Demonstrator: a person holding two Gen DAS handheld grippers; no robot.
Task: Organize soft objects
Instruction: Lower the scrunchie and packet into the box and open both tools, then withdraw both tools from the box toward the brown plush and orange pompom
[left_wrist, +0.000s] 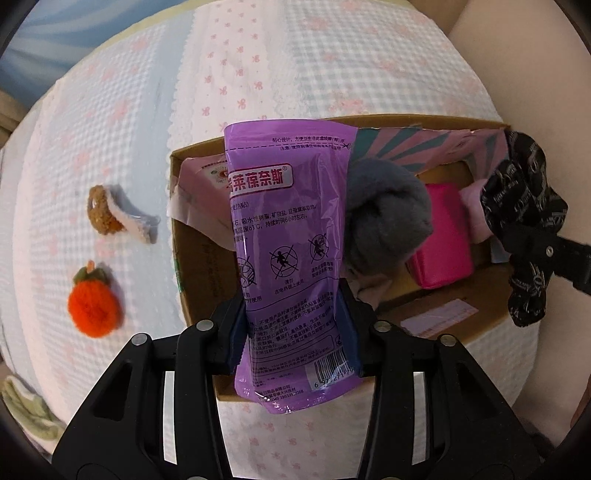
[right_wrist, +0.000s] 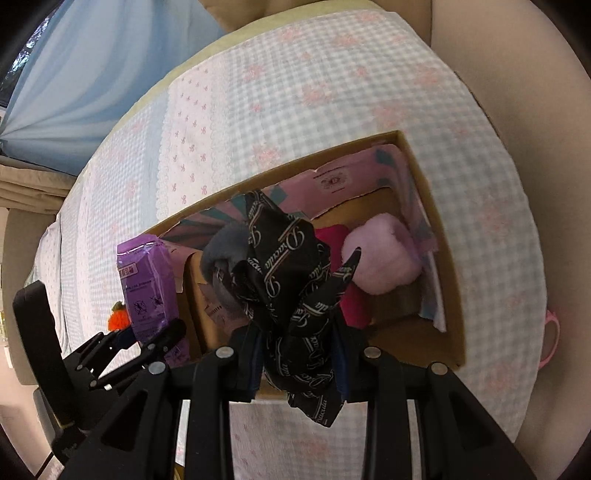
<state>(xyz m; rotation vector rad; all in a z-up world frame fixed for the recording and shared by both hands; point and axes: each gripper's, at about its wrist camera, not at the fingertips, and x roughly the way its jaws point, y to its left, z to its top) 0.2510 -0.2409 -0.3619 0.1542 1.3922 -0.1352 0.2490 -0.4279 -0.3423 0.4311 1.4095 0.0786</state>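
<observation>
Your left gripper (left_wrist: 293, 332) has the purple packet (left_wrist: 291, 236) between its pads, but the jaws look about half open; whether the pads press on it or it is slipping free you cannot tell from the pictures. It hangs upright over the near left corner of the cardboard box (left_wrist: 207, 306), its lower end past the front wall. Your right gripper (right_wrist: 299, 354) is clamped tight on the black printed scarf (right_wrist: 291, 280), which bunches above the pads and trails below them, over the front edge of the box.

Inside the box lie a grey plush (left_wrist: 384, 214), a pink pouch (left_wrist: 443, 236) and a pale pink soft ball (right_wrist: 380, 254), with patterned paper along the back wall.

To finish this drop well, bring the packet further in over the box floor before letting go, or it will likely tip out over the front wall. Move the scarf past the rim too, toward the free spot at the front, so its tail falls inside.

The knitted orange (left_wrist: 94, 308) and the brown-and-white clip (left_wrist: 118, 218) on the checked bedcover (left_wrist: 110, 129) remain to be gathered.
</observation>
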